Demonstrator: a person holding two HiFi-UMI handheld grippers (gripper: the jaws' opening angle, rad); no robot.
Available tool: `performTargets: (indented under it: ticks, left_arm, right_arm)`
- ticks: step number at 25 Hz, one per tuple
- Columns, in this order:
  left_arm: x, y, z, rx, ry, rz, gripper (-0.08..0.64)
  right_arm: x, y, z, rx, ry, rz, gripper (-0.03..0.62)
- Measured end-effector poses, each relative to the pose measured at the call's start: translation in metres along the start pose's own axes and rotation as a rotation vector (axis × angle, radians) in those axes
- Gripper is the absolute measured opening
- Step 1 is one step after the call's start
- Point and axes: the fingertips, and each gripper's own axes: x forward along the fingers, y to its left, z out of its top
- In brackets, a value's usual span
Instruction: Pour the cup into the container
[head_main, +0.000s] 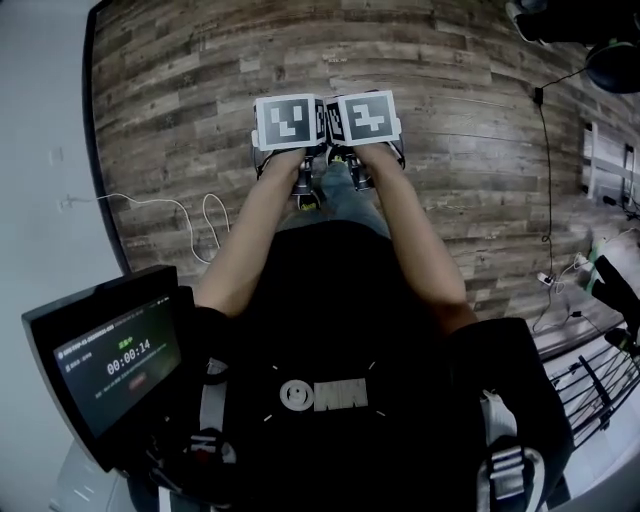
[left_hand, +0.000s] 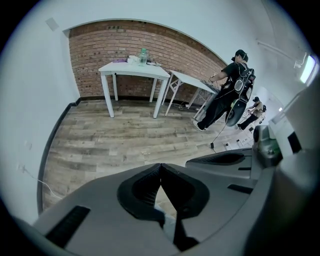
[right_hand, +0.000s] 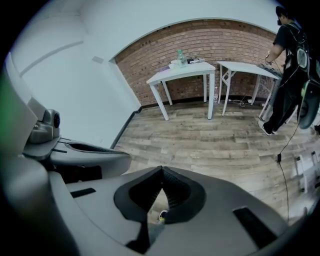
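Note:
My left gripper (head_main: 290, 122) and right gripper (head_main: 365, 117) are held side by side in front of me, over a wood plank floor (head_main: 180, 100). Both are shut with nothing between the jaws, as the left gripper view (left_hand: 160, 166) and the right gripper view (right_hand: 161, 170) show. A white table (left_hand: 134, 68) stands far off against a brick wall. On it sits a greenish clear bottle or cup (left_hand: 143, 55) among small items too far away to make out. The right gripper view shows the same table (right_hand: 182, 71) and bottle (right_hand: 180, 56).
A second, folding table (left_hand: 192, 80) stands right of the first. A person in black (left_hand: 227, 90) stands at it, with another person (left_hand: 255, 107) beyond. A screen (head_main: 110, 360) hangs at my lower left. A white cable (head_main: 190, 210) lies near the wall (head_main: 40, 150).

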Motion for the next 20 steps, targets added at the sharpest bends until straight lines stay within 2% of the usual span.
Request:
performTargets:
  ticks: [6,12,20]
  left_arm:
    - [0.021,-0.013,0.040,-0.007,0.014,0.021,0.005]
    - [0.012,-0.013,0.045,0.002,0.005,0.041,0.005]
    - [0.046,0.000,0.078,0.001,0.042,0.029,0.005]
  right_arm:
    - [0.007,-0.032,0.037,-0.007,0.004,0.021,0.000]
    - [0.001,-0.026,0.042,-0.010,0.000,0.041,0.001]
    - [0.032,-0.044,0.072,0.006,0.032,0.036,0.002]
